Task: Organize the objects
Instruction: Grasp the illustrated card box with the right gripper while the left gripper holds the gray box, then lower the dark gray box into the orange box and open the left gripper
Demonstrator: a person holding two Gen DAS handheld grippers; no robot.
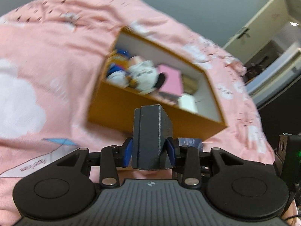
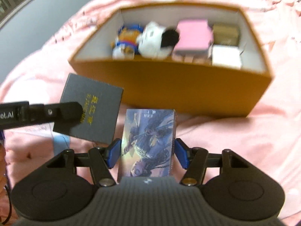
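Two grippers each carry one flat box, both lifted clear of the pink bedspread (image 2: 235,141). Nearest in its own view, the right gripper (image 2: 148,152) has its blue pads set against the long sides of an illustrated blue box (image 2: 148,143), jaws fairly wide because the box is broad; it is gripped low, so most of it juts forward toward the target. Just to its left, the left gripper (image 1: 149,151) is closed partway on the narrow edges of a dark grey box (image 1: 150,137), whose gold lettering shows only from the right wrist. Taking that one by its thin dimension probably lets it slip upright into a tight gap.

Beyond both boxes sits an open orange carton (image 2: 169,86) on the bedspread, white inside. Five things can be counted in it: one blue-and-orange plush toy (image 2: 126,41), one white plush with a black patch (image 2: 156,39), one pink box (image 2: 193,35), one tan box (image 2: 225,32) and one white box (image 2: 225,56). They crowd the right part, so the bare space along the left wall (image 2: 101,39) looks like the likeliest place for the two carried boxes.
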